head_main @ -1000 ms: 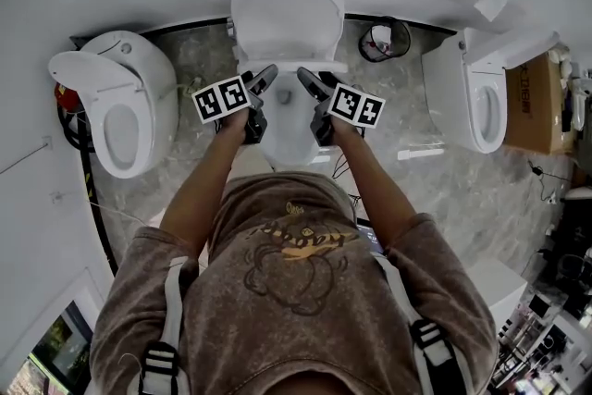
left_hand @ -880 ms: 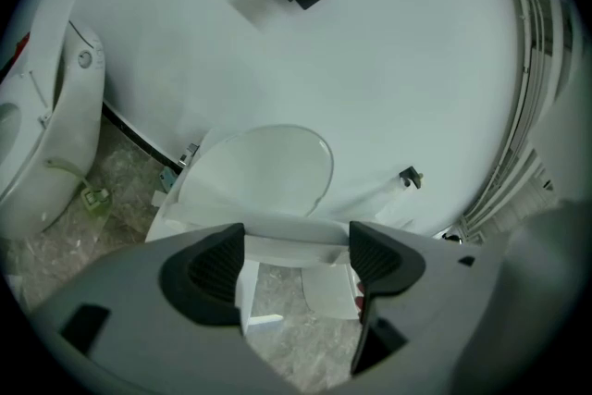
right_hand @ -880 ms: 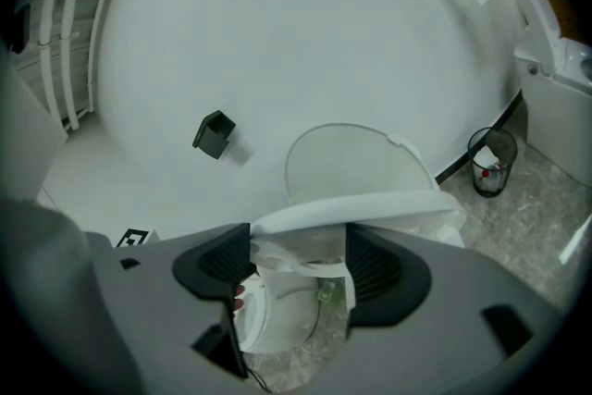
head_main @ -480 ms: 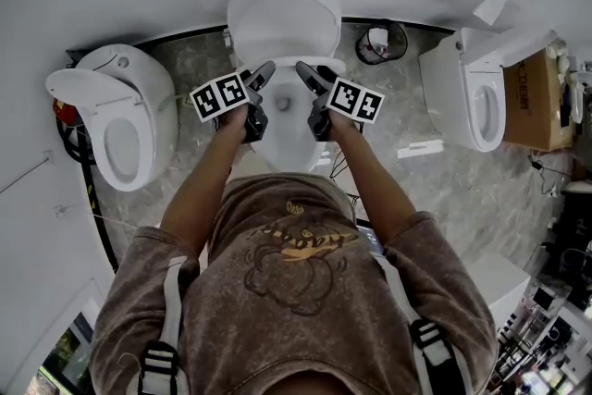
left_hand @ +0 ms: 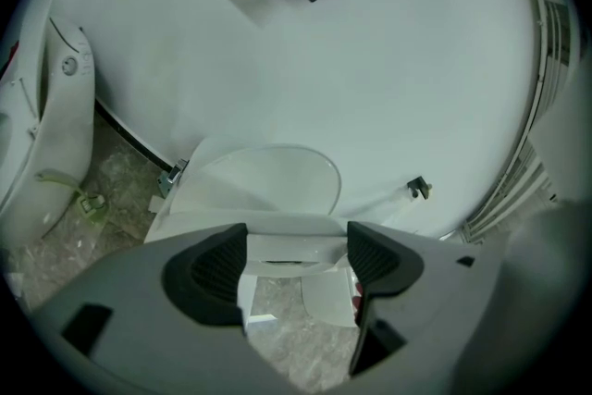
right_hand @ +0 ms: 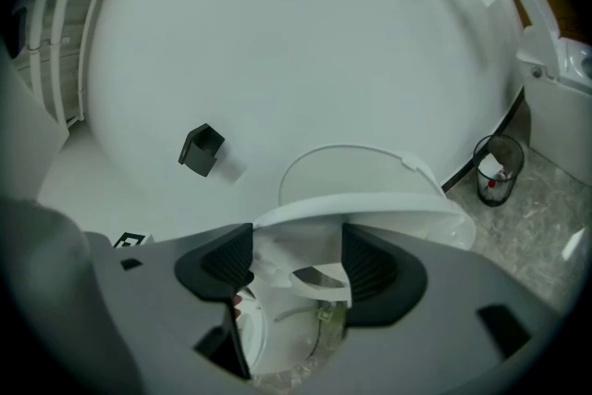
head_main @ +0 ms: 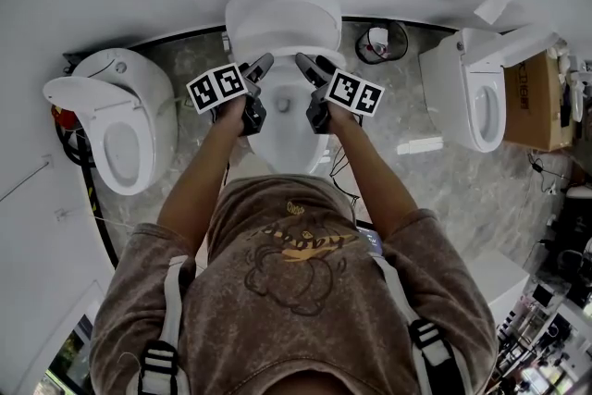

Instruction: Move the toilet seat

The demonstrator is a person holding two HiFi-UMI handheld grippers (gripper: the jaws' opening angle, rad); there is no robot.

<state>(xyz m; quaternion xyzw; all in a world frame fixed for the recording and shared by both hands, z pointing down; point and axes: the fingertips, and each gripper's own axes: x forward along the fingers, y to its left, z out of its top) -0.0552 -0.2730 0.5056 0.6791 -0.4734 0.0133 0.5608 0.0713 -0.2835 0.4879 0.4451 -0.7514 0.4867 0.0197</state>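
The middle toilet's lid (head_main: 282,18) stands up against the wall. The white toilet seat (head_main: 289,56) is raised off the bowl, its front rim just ahead of both grippers. My left gripper (head_main: 261,69) and right gripper (head_main: 310,67) point at that rim side by side. In the left gripper view the seat (left_hand: 250,225) runs across and past the open left gripper (left_hand: 296,264). In the right gripper view the seat (right_hand: 370,210) arches over the open right gripper (right_hand: 296,268), with the bowl below. Both pairs of jaws have just been closing slightly; the pads show no clamp on the seat.
Another toilet (head_main: 111,120) with its lid up stands at the left, and a third toilet (head_main: 476,97) at the right. A small waste bin (head_main: 381,40) sits by the wall. A cardboard box (head_main: 535,102) is at far right. The floor is marble.
Both grippers have moved toward the wall, and the seat's front rim has gone with them, closer to the upright lid.
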